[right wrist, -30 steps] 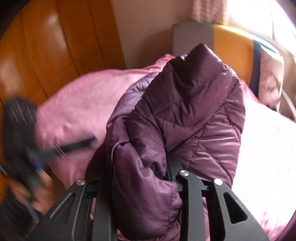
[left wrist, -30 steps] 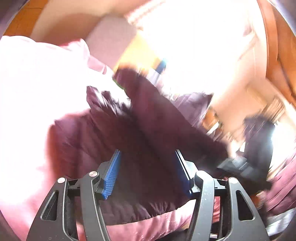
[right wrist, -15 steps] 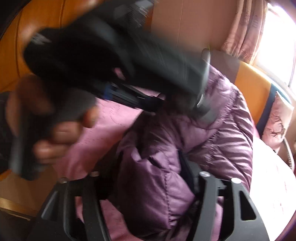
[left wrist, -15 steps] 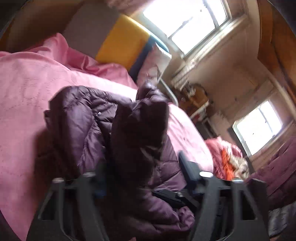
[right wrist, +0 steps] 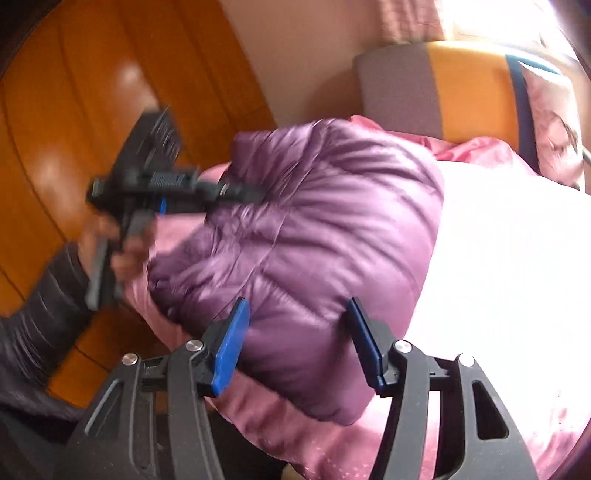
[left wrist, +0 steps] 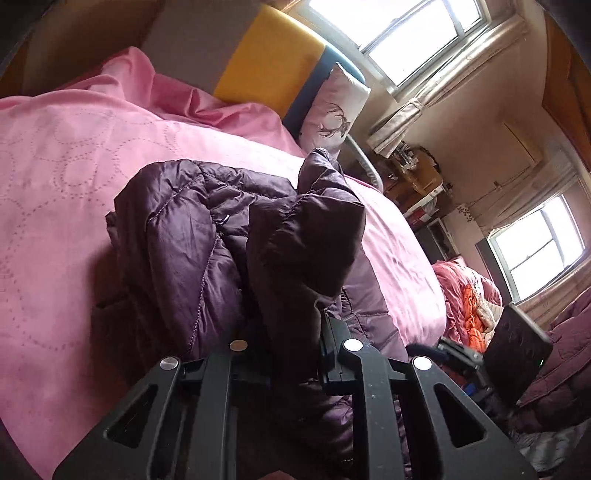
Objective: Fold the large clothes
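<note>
Bedroom; a bed under a pink quilted bedspread (left wrist: 74, 192) fills both views. On it lies a bundled purple puffer jacket (left wrist: 184, 236), toward the near edge of the bed.

Left wrist view only: two bright windows (left wrist: 413, 33), a curtain, a cluttered desk against the far wall, a heap of red and orange bedding (left wrist: 469, 295) past the bed's end. A pillow with a deer print (left wrist: 336, 107) leans on the grey, yellow and blue headboard (left wrist: 269, 62).

Right wrist view only: orange wooden panelling (right wrist: 74, 110) to the left of the bed, and the person's hand (right wrist: 122, 243) in a dark quilted sleeve gripping the other tool's handle. This view is motion-blurred.

Left gripper (left wrist: 291, 332): jaws have just been closing and now stand narrow, clamped on a raised fold of the jacket that stands up between the fingers.

Right gripper (right wrist: 295, 332): blue pads (right wrist: 229, 347) set apart, jaws having just narrowed a little from a wider gap. Jacket fabric bulges between them; the pads do not press on it. Its black body shows at the left wrist view's lower right, beside the bed.
</note>
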